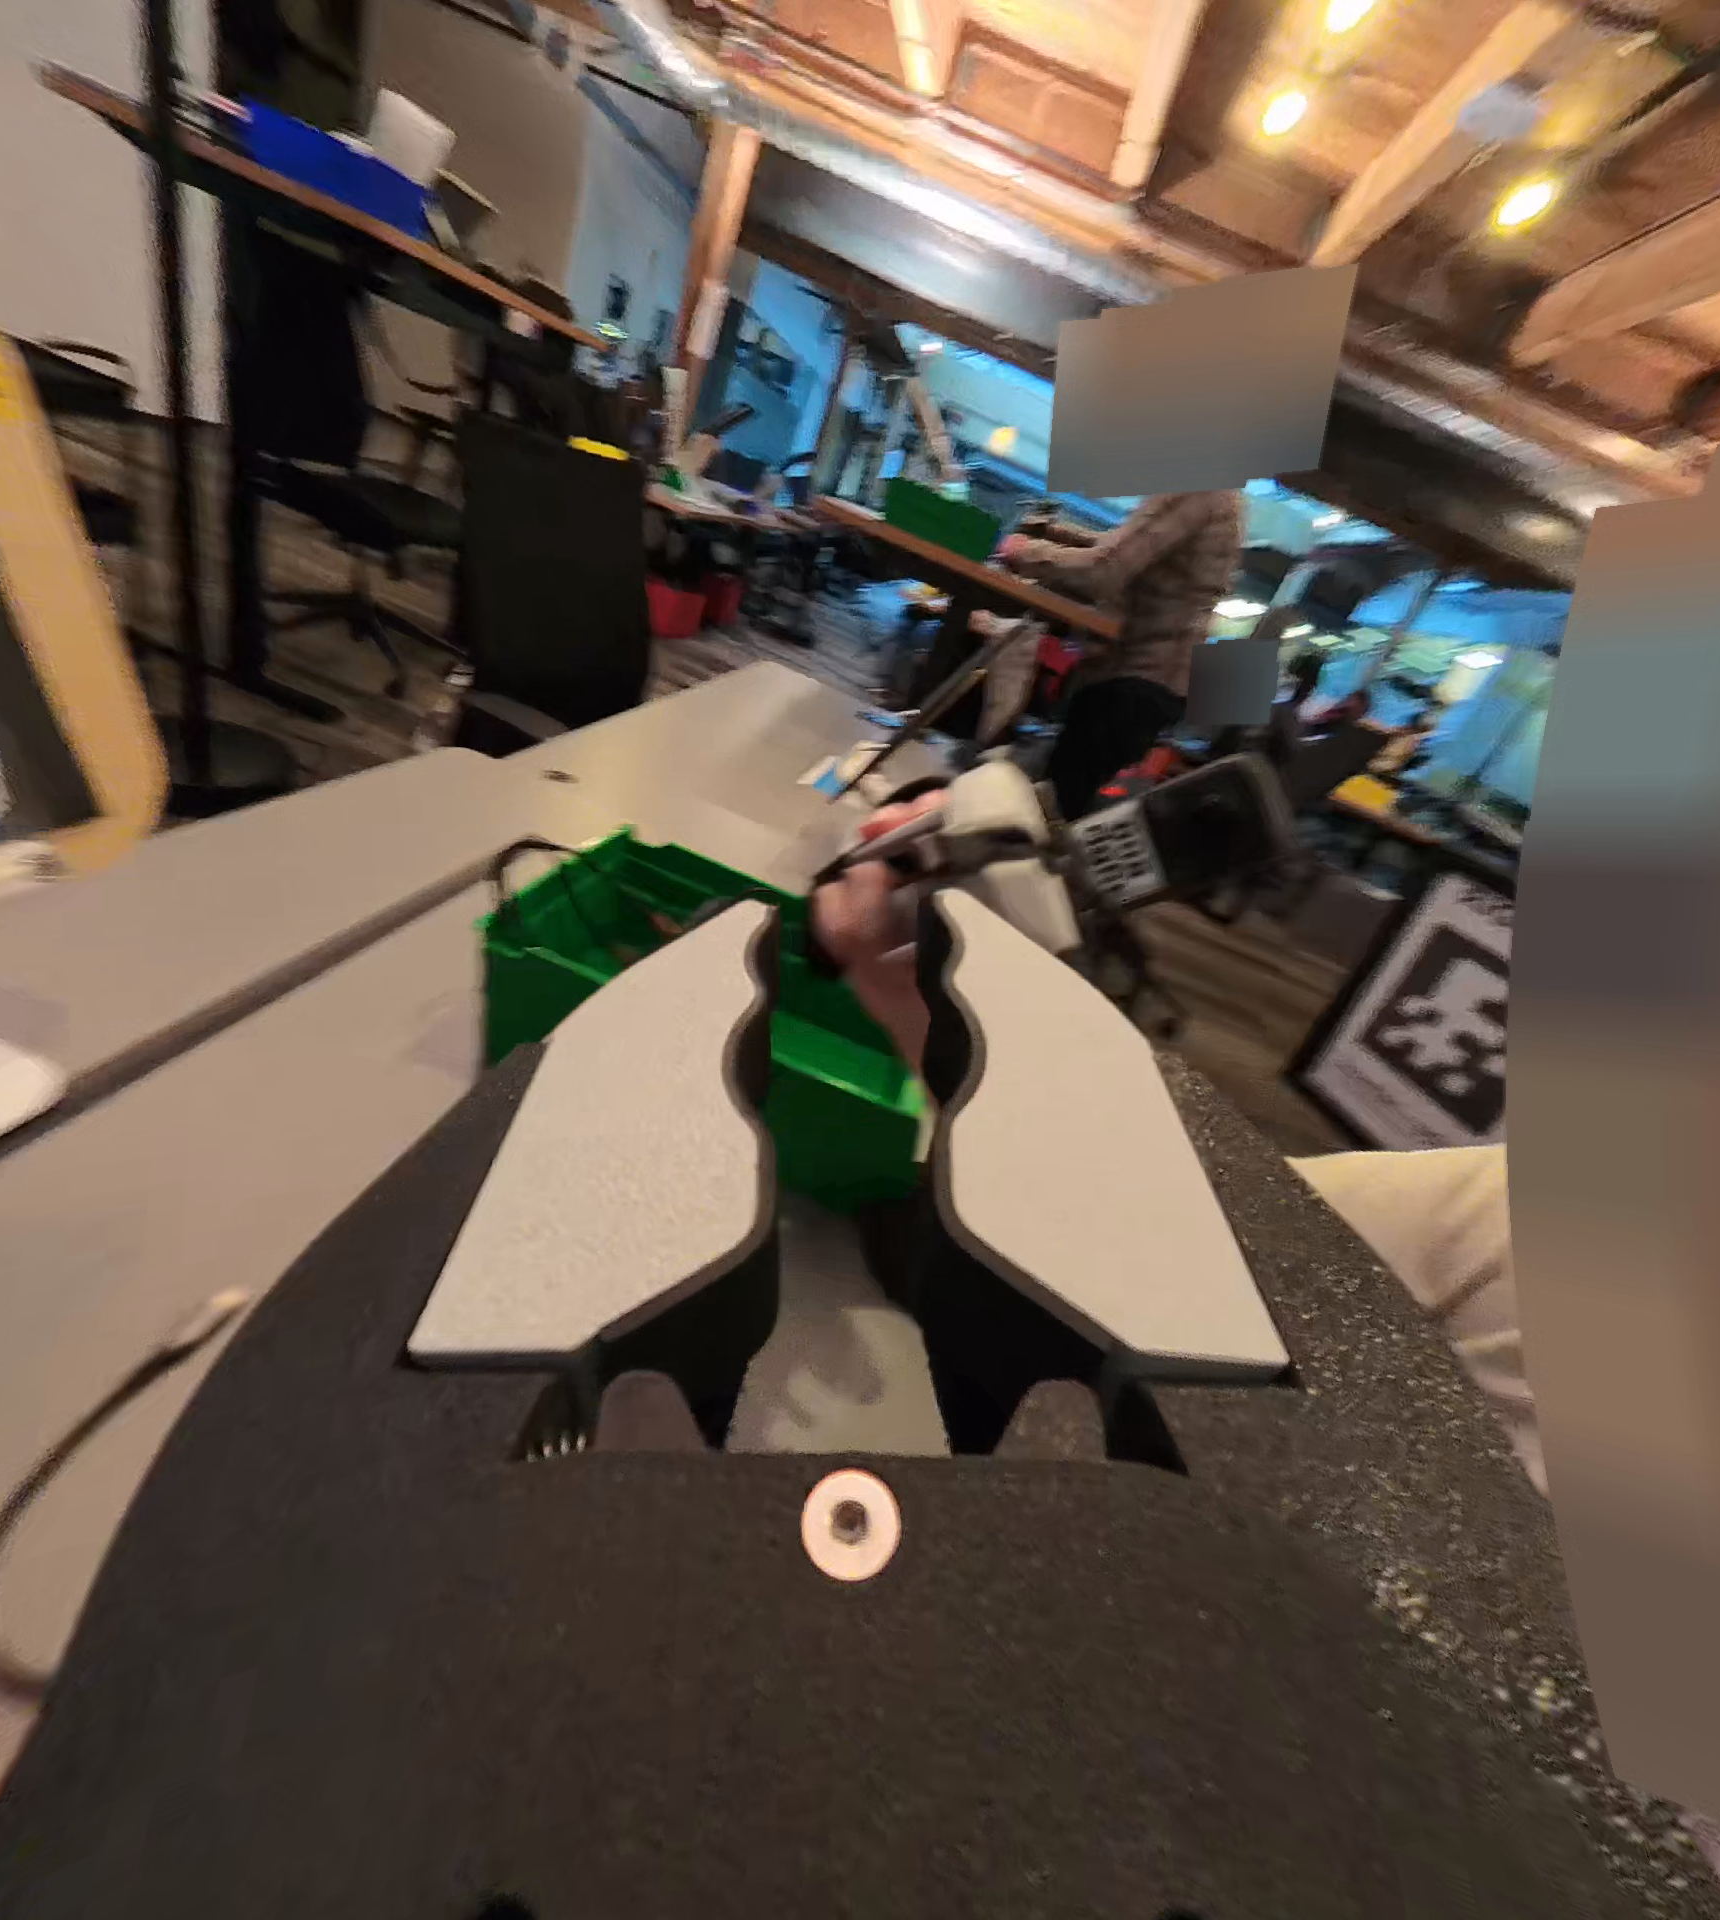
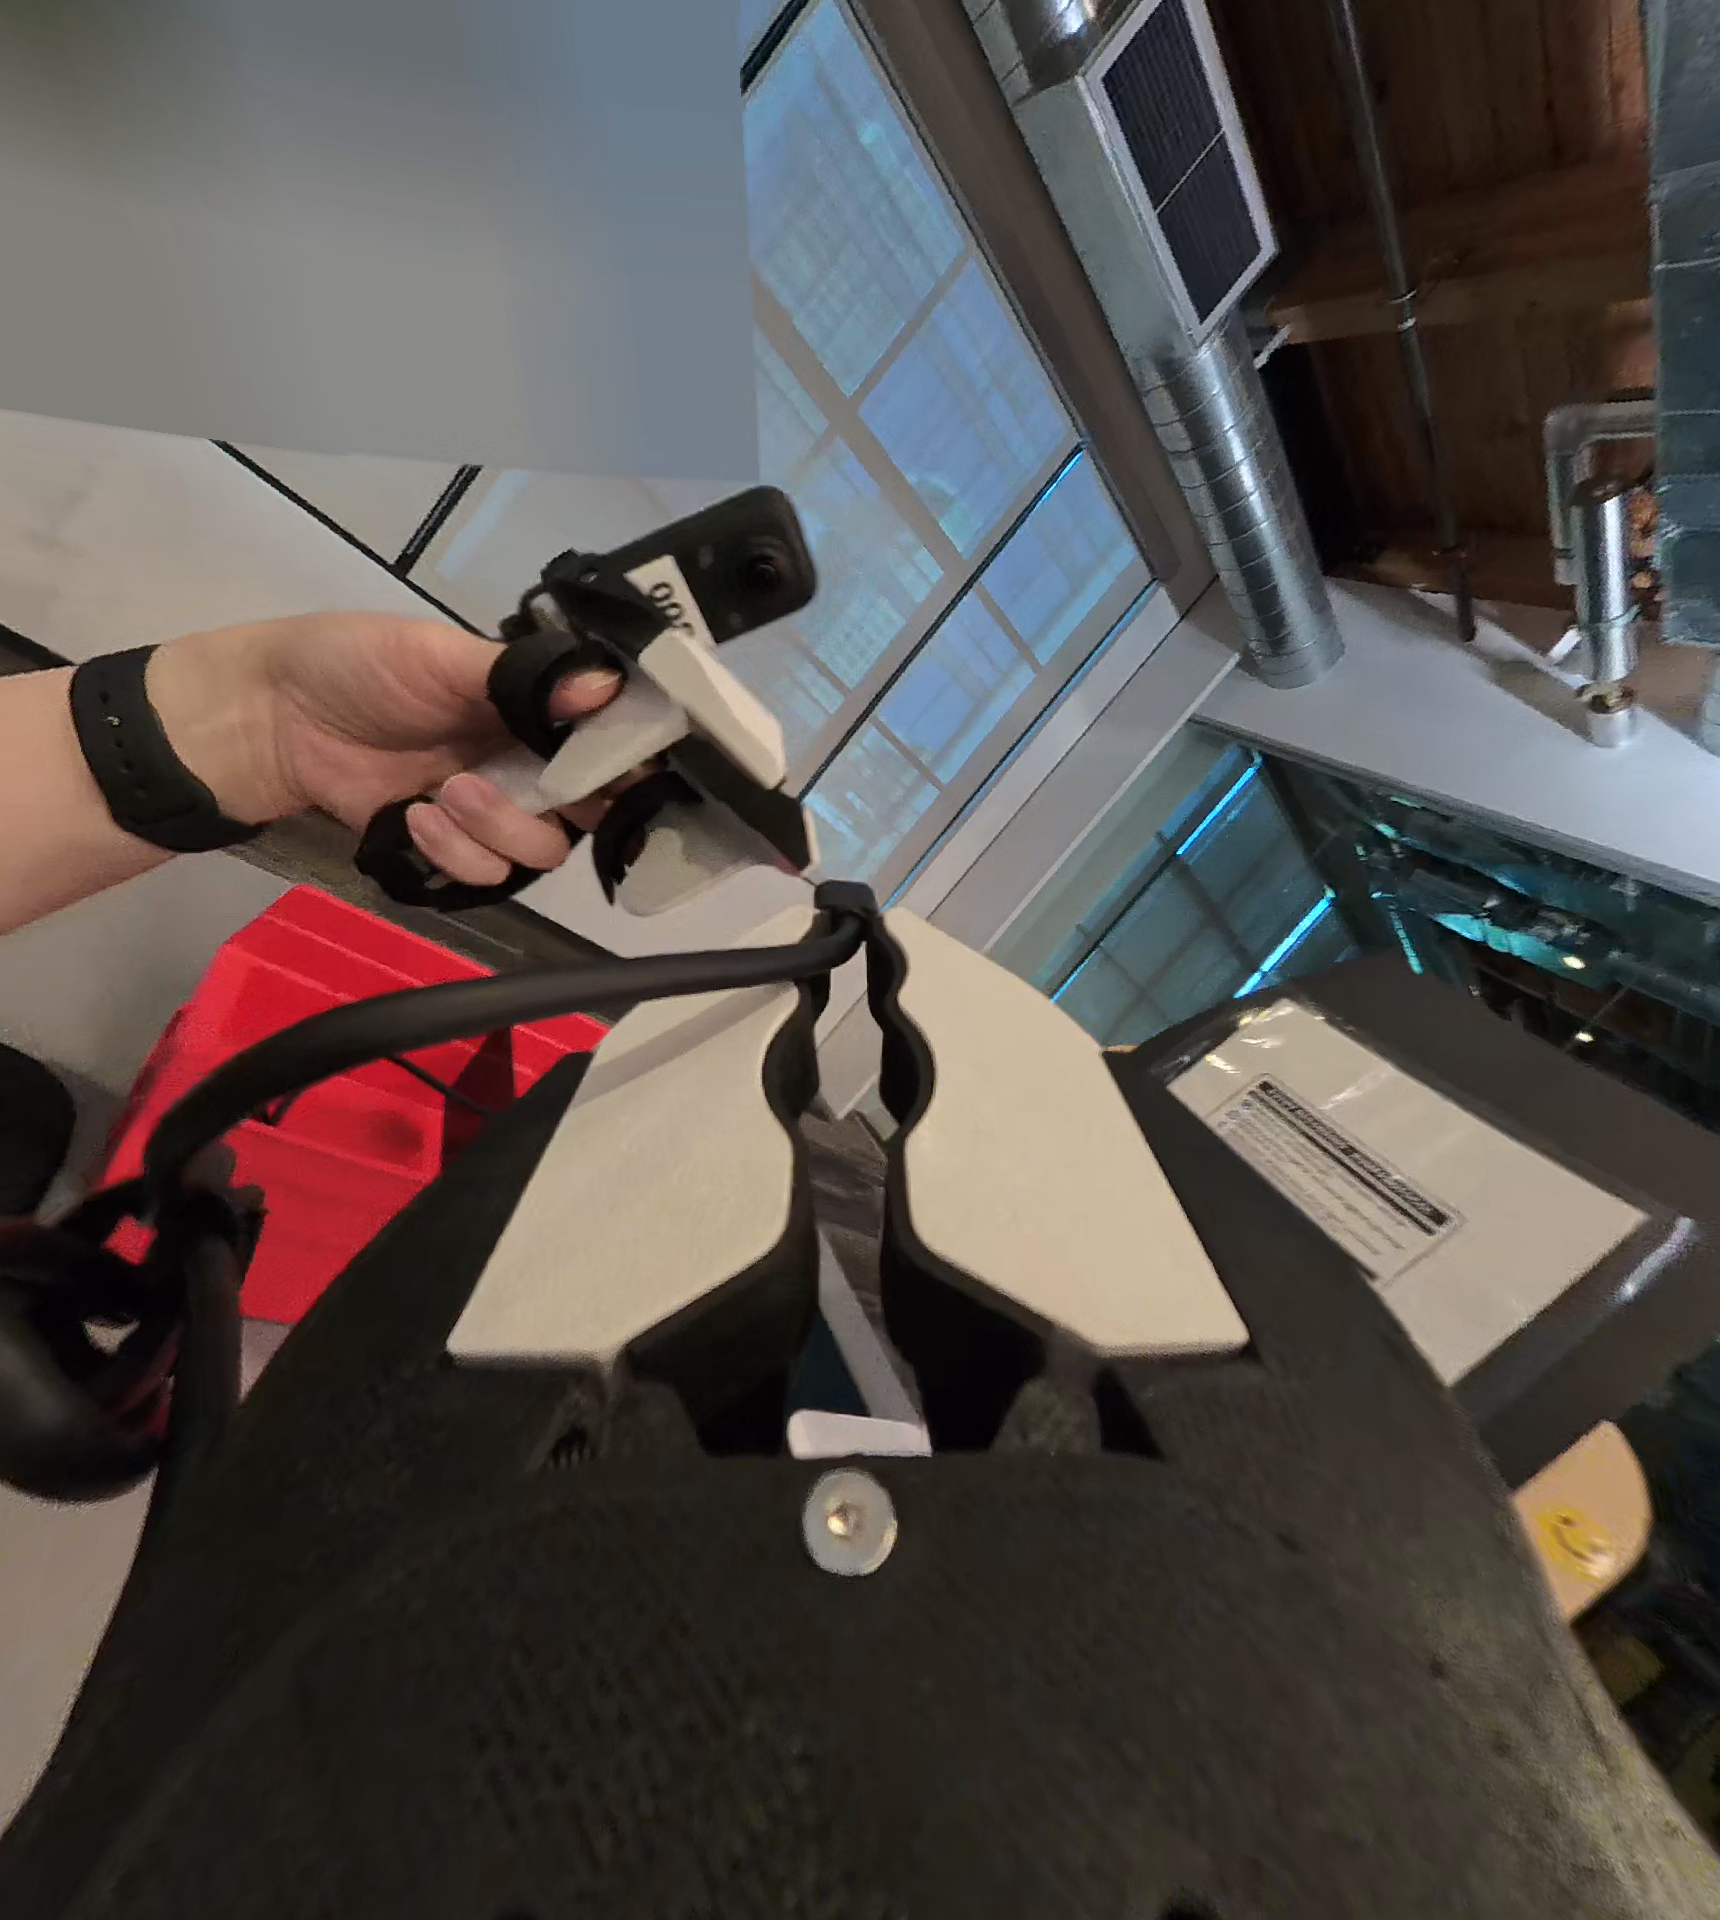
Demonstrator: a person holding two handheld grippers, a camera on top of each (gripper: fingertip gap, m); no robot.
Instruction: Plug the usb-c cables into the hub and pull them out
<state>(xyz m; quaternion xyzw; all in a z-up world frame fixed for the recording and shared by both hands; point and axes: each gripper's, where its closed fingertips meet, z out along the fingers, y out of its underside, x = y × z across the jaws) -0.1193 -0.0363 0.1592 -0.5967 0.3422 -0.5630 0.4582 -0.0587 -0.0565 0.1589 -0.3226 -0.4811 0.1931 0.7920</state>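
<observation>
My right gripper point(image 2: 843, 935) is raised in the air and shut on a black cable point(image 2: 482, 1003) near its plug end. The cable arcs down and left to a dark, blurred bundle point(image 2: 56, 1309). My left gripper point(image 1: 845, 914) is open and empty, held above the grey table point(image 1: 212, 1143). It also shows in the right wrist view point(image 2: 731, 862), held by a hand just left of the right gripper's tips. The right gripper's white body point(image 1: 1001, 821) shows beyond the left fingers. A thin dark cable point(image 1: 35, 1475) with a light plug lies on the table at left. I cannot make out the hub.
A green bin point(image 1: 544, 966) holding cables stands on the table ahead of the left gripper. A red bin point(image 2: 347, 1122) sits below the right gripper. A framed black-and-white marker board point(image 1: 1427, 1008) leans on the floor at right. A person point(image 1: 1147, 623) stands at a far desk.
</observation>
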